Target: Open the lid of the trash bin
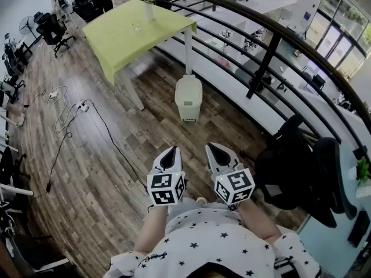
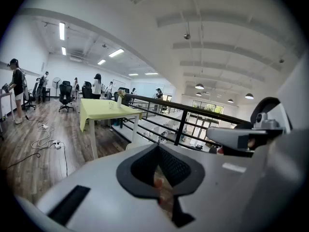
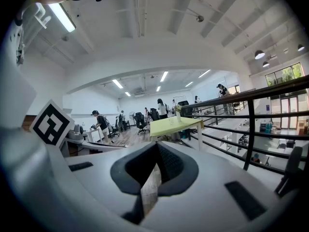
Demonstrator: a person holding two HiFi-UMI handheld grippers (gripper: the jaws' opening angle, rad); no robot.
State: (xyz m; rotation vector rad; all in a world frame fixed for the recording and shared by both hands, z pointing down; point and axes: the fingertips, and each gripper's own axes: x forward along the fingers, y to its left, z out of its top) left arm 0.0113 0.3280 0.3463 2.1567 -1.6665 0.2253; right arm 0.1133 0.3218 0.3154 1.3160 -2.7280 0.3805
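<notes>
Head view, trash bin [image 1: 189,97]: on floor, lid down.
Desk [image 1: 136,33]: leg just behind trash bin.
Left claw [image 1: 168,153]: jaws together, empty, well short of trash bin.
Right claw [image 1: 219,150]: likewise.
Risk: closed tips could skid off the lid edge and likely tip the bin.

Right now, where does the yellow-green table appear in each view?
Head view: yellow-green table at upper left of centre.
Left gripper view: left of centre, above the jaws.
Right gripper view: near centre, just above the jaws.
Shared landmark: black railing, right of the table everywhere.
</notes>
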